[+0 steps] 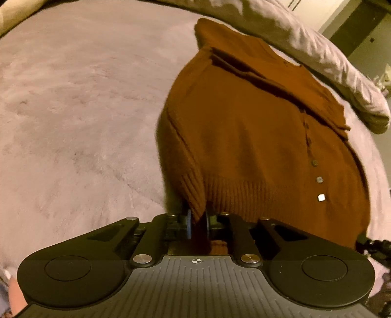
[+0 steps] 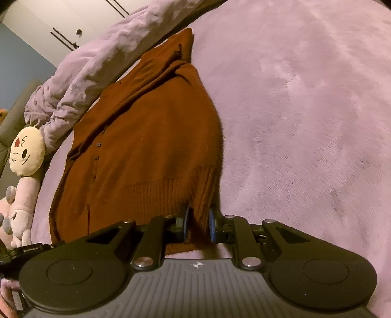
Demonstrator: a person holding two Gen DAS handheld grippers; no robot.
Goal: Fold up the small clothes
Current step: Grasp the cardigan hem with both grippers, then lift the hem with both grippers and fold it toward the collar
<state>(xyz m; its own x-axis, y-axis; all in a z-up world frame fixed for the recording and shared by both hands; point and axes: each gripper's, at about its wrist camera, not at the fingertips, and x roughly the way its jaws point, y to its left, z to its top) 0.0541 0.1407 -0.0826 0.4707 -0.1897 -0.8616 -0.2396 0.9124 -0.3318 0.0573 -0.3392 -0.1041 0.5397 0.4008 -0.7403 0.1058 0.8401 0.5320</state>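
Left claw (image 1: 197,226), right claw (image 2: 199,225) clamped.

Place: a bedroom in a home
Bed: a plush pink blanket (image 2: 305,110) fills most of both views; a crumpled duvet (image 2: 80,71) runs along its far edge, upper left of the right wrist view and upper right of the left wrist view
Toys: a cream-faced plush doll (image 2: 27,156) with a pink body lies at the left edge of the right wrist view
Furniture: pale wardrobe doors (image 2: 48,22) with dark bar handles stand in the upper left corner of the right wrist view, beside a blue wall (image 2: 17,58)
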